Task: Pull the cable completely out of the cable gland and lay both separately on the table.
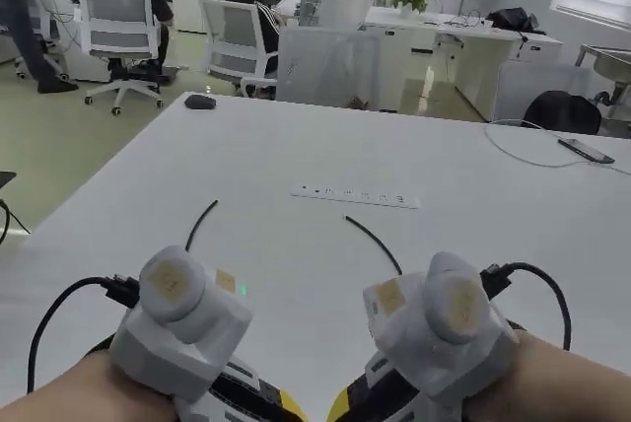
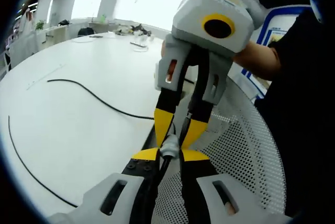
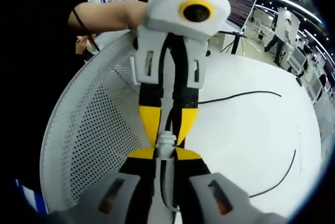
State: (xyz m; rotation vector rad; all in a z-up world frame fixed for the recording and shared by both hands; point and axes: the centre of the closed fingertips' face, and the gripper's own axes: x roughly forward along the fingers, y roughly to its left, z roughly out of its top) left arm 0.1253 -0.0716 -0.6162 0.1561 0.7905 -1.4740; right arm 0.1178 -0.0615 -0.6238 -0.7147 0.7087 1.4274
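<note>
Cable gland (image 2: 168,144), white on its black cable (image 2: 183,125), sits clamped tip-to-tip between left gripper (image 2: 170,154) and right gripper (image 3: 165,153) above a perforated basket (image 3: 94,145).

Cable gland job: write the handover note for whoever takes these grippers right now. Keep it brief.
Left gripper: shut, apparently on the black cable right where it enters the gland.
Right gripper: shut on the white cable gland, tip to tip with the left one.
Both are held over a white perforated tray at the person's side of the table.
Done: gland and cable are gripped.
Left: the cable is not yet out. Pull it fully free, then lay the two apart on the table.
Two loose black cables lie further out; don't confuse them.
</note>
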